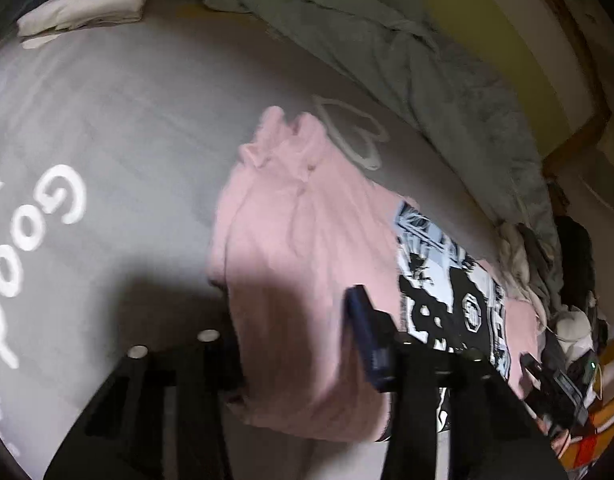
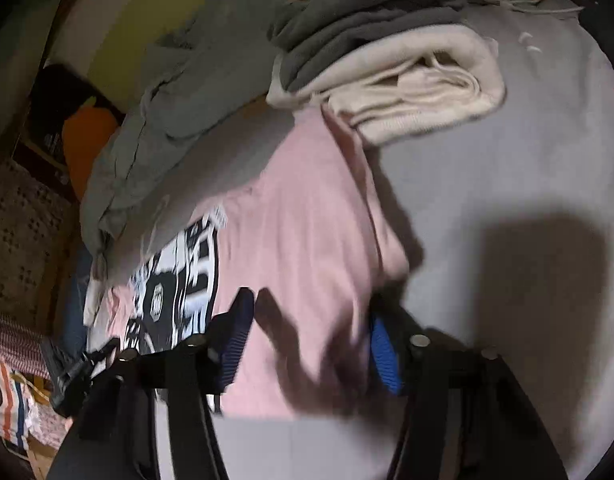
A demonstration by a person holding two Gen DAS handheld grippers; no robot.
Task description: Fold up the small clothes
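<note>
So your pink T-shirt is lying on the grey bedsheet, black-and-white print facing up, its edge just beside a folded cream garment. Your left gripper hangs over one side of the shirt, and with the blur I can't tell if its blue pads are pinching the cloth. Your right gripper sits over the other side, jaws parted with pink fabric between them, not clamped. A rumpled grey-green duvet runs along the far edge.
</note>
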